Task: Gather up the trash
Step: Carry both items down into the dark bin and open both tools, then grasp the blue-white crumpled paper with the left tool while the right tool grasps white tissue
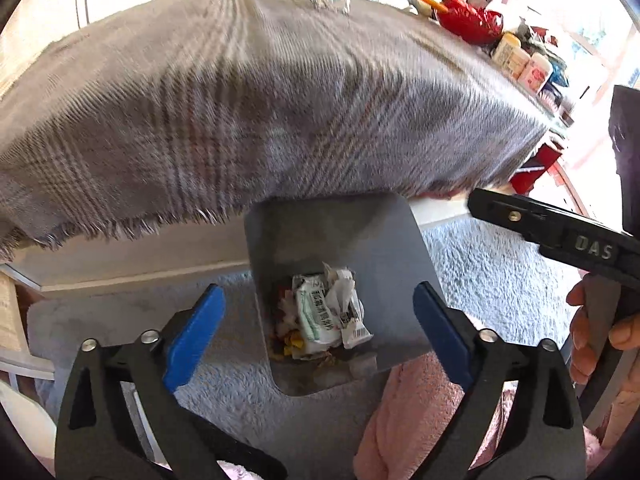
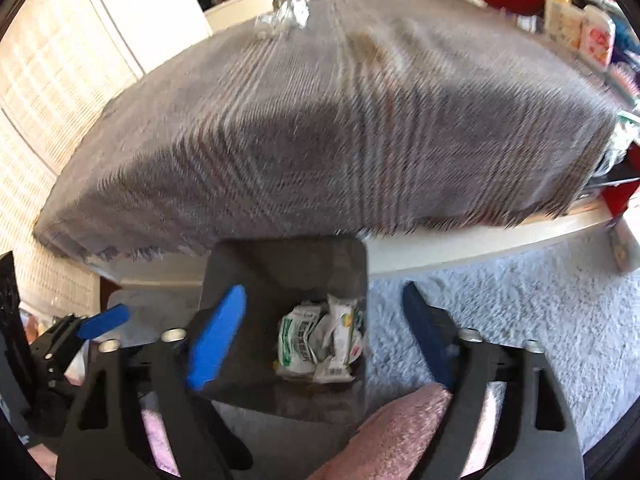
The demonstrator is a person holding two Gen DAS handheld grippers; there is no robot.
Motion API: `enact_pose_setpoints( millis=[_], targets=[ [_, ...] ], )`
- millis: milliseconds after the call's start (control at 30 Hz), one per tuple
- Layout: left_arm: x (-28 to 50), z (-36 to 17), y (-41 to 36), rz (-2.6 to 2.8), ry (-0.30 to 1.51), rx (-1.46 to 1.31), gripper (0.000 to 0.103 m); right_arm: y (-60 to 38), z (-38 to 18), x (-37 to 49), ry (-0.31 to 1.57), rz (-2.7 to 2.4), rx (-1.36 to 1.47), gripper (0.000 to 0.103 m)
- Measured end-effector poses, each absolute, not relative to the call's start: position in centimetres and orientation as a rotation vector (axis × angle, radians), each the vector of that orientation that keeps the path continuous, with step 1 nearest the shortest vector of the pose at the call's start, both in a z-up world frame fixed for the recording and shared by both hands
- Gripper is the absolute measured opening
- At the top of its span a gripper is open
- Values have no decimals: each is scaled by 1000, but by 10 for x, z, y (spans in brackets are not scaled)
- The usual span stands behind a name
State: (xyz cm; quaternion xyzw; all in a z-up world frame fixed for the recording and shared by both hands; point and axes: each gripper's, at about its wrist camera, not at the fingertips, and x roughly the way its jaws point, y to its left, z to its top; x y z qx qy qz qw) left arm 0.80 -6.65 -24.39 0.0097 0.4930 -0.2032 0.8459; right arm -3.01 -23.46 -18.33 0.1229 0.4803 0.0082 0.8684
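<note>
Below, a smooth grey square-mouthed bin stands on shaggy pale carpet, its far rim tucked under the bench's fringed plaid cloth, with crumpled wrappers at its bottom. Both the left hand-held gripper and right hand-held gripper hang wide open and empty above the bin mouth. Open carpet lies toward 3 o'clock.

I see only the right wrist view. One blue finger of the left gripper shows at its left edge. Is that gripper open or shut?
Observer: Open. The left wrist view shows the left gripper with its jaws wide apart and empty, above the bin of wrappers.
Operator: Does that view show my right gripper too?
Observer: Only partly, from the side. A hand grips its handle at the right edge.
</note>
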Motion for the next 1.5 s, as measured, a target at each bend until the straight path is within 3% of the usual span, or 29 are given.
enact_pose_setpoints(
  millis=[600,1133,1200,1267,1367,1500],
  targets=[
    [92,-157,-70,-356,886,11,95,-277,-87,46,824,-4,213,100],
    [215,-149,-122,-380,883,42,95,-297,-96,187,855,17,280,99],
    [228,-152,-129,-382,887,50,95,-294,-99,207,863,33,276,91],
    [236,-154,-134,-390,891,56,95,-291,-105,229,892,67,289,72],
    [247,-157,-141,-398,893,69,95,-283,-115,258,933,107,294,53],
    [258,-162,-145,-405,897,63,95,-271,-124,285,965,122,275,37]
  ],
)
